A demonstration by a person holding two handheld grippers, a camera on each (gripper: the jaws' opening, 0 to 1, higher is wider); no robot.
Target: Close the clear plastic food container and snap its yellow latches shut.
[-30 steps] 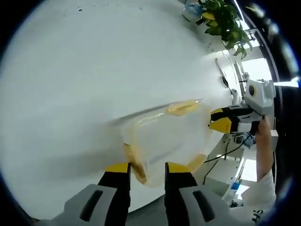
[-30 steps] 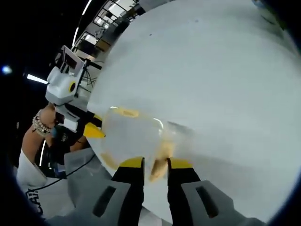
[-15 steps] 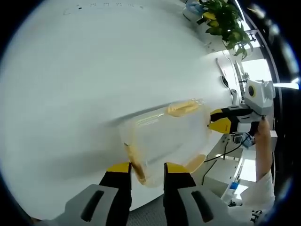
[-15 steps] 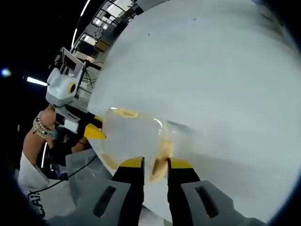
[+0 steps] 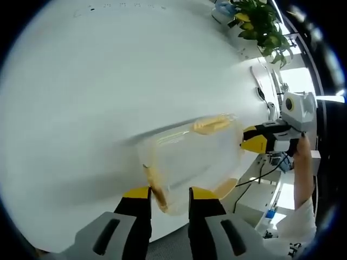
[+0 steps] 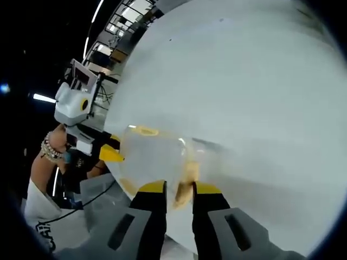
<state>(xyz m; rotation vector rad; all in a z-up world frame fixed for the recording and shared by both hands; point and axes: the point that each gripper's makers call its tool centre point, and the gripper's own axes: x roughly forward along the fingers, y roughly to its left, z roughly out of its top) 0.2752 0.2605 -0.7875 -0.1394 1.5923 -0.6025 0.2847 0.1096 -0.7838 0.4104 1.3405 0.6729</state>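
The clear plastic container (image 5: 190, 157) lies near the edge of a white table (image 5: 108, 81), with yellow latches on its sides. In the left gripper view my left gripper (image 5: 169, 194) is at its near end, jaws narrowed around a yellow latch (image 5: 156, 187). Another latch (image 5: 211, 124) shows on the far side. My right gripper (image 5: 255, 141) meets the container's opposite end. In the right gripper view the container (image 6: 154, 157) sits just ahead, and my right gripper (image 6: 180, 189) is shut on a yellow latch (image 6: 184, 179). The left gripper (image 6: 108, 154) touches the far end.
A potted green plant (image 5: 257, 24) stands at the table's far corner. Beyond the table edge a person's hand (image 6: 49, 149) holds the left gripper, and cables and shelving lie past it. The broad white tabletop (image 6: 260, 97) stretches beyond the container.
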